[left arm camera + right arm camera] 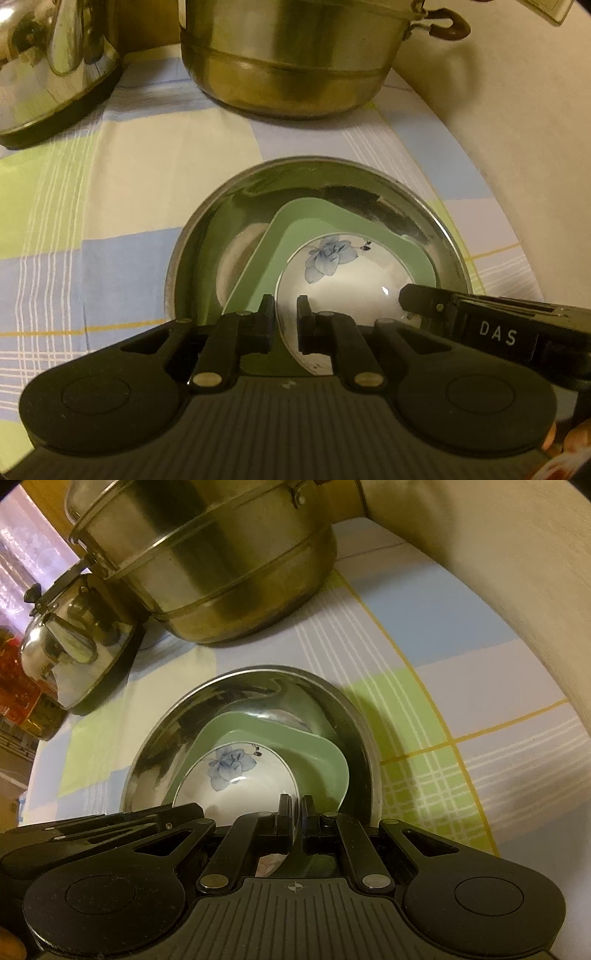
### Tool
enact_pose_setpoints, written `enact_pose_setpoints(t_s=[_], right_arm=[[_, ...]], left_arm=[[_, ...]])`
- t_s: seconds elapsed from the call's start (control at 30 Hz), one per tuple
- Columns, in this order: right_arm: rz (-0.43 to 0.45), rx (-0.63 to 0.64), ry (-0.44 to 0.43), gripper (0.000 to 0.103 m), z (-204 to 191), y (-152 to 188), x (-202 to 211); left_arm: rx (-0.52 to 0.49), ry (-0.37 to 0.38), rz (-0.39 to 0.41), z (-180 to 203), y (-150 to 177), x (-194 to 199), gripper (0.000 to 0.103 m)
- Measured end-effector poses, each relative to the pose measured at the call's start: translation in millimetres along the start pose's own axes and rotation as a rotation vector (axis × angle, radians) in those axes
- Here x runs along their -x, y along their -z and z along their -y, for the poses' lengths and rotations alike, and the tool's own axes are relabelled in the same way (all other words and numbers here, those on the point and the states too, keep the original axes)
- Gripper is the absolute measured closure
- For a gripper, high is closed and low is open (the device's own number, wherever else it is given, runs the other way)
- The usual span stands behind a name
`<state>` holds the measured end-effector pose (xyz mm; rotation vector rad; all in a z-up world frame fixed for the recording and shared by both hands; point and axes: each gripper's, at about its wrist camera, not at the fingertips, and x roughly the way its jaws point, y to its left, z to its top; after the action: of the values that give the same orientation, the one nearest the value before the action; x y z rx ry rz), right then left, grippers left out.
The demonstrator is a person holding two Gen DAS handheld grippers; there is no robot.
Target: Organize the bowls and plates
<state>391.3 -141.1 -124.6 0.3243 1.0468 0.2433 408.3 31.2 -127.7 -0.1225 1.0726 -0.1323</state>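
White flowered bowl (343,288) nested in green dish (314,221), inside steel basin (207,229); left gripper (286,306) and right gripper (295,805) each pinch its rim. Steel pot (288,55), kettle (48,66) behind (right gripper marked "DAS")

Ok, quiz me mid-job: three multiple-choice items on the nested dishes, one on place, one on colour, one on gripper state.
1. The white flower-painted bowl sits in:
A the steel kettle
B the green squarish plate
C the bare cloth

2. The painted flower is:
A red
B yellow
C blue

3. The right gripper is:
A wide open
B shut on the bowl's rim
C out of view

B: the green plate surrounds it, inside the round steel basin.
C: the petals are blue.
B: the rim sits between its fingers.
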Motion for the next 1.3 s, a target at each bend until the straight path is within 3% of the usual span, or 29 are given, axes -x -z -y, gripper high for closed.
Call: enact_pose_setpoints(t_s=[0.03, 0.1, 0.17, 0.23, 0.6, 0.77, 1.3], right_arm=[[0.011, 0.011, 0.000, 0.093, -1.2, 0.4, 2.7], [0.028, 0.025, -0.007, 0.068, -3.5, 1.1, 9.6], [0.050, 0.026, -0.024, 0.060, -4.3, 3.1, 19.4], [0.060, 0.023, -0.030, 0.059, -4.2, 5.7, 29.1], [0.123, -0.002, -0.056, 0.055, 4.9, 41.9, 105.3], [0.148, -0.004, -0.060, 0.042, 9.6, 68.8, 142.0], [0.126, 0.063, -0.105, 0.037, 13.1, 176.0, 229.2]], left_arm=[[-0.003, -0.003, 0.008, 0.8, 0.0, 2.3, 0.092], [-0.010, -0.010, 0.027, 2.3, -0.1, 9.4, 0.092], [-0.016, -0.007, 0.054, 4.7, 0.8, 20.4, 0.090], [-0.025, -0.005, 0.079, 9.2, 2.7, 32.6, 0.086], [-0.081, 0.026, 0.144, 35.0, 53.2, 111.7, 0.085], [-0.081, 0.029, 0.145, 39.8, 89.2, 145.5, 0.085], [-0.008, 0.000, 0.157, 50.8, 207.5, 228.1, 0.085]])
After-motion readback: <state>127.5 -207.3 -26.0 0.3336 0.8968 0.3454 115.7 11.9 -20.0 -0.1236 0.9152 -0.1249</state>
